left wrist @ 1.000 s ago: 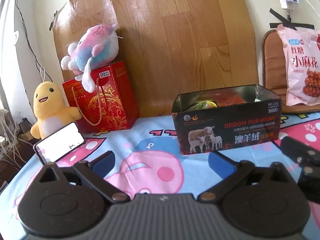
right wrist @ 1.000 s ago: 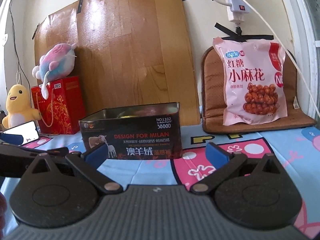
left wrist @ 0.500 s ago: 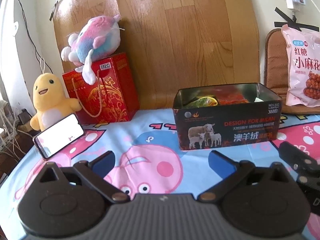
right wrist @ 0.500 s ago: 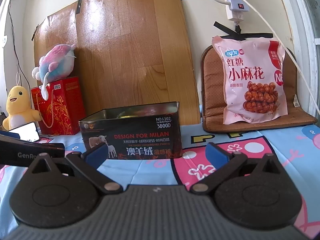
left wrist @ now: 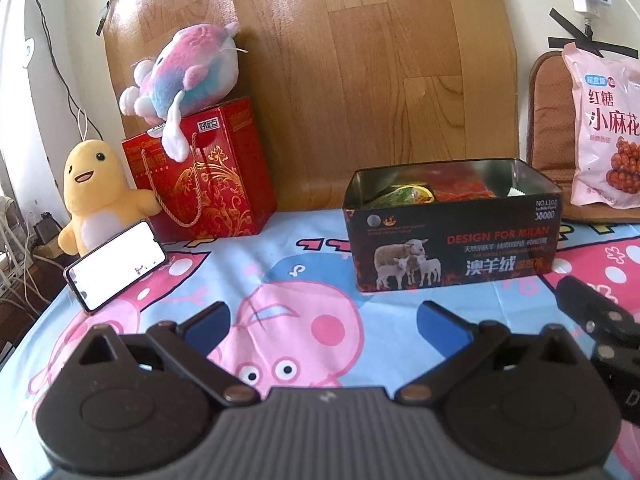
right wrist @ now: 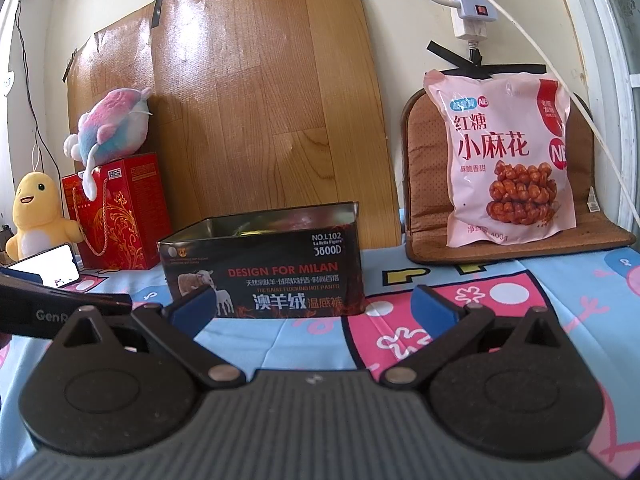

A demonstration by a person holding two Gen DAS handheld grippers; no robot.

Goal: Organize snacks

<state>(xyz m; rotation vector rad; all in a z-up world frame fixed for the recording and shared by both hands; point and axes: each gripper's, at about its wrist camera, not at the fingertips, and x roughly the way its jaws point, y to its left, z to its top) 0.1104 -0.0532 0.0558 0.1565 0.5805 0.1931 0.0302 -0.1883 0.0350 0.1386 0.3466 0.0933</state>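
A black tin box (left wrist: 452, 240) (right wrist: 268, 268) printed with sheep stands open on the cartoon tablecloth; green-yellow and red snack packets (left wrist: 416, 194) lie inside it. A pink snack bag (right wrist: 506, 164) (left wrist: 606, 128) leans upright on a brown cushion (right wrist: 424, 184) at the back right. My left gripper (left wrist: 324, 320) is open and holds nothing, hovering in front of and left of the tin. Open and holding nothing too, my right gripper (right wrist: 312, 306) faces the tin's front right. Each view catches part of the other gripper at its edge.
A phone (left wrist: 116, 264) with a lit screen leans at the left by a yellow plush (left wrist: 94, 196). A red gift bag (left wrist: 204, 184) carries a pink-blue plush (left wrist: 188, 72). A wooden board (left wrist: 360, 60) covers the wall behind. A power strip and cables (right wrist: 468, 8) hang above the cushion.
The left gripper has drawn back and tilted down a little, so the tin looks farther and more tablecloth shows. The right gripper has barely moved. Both stay open.
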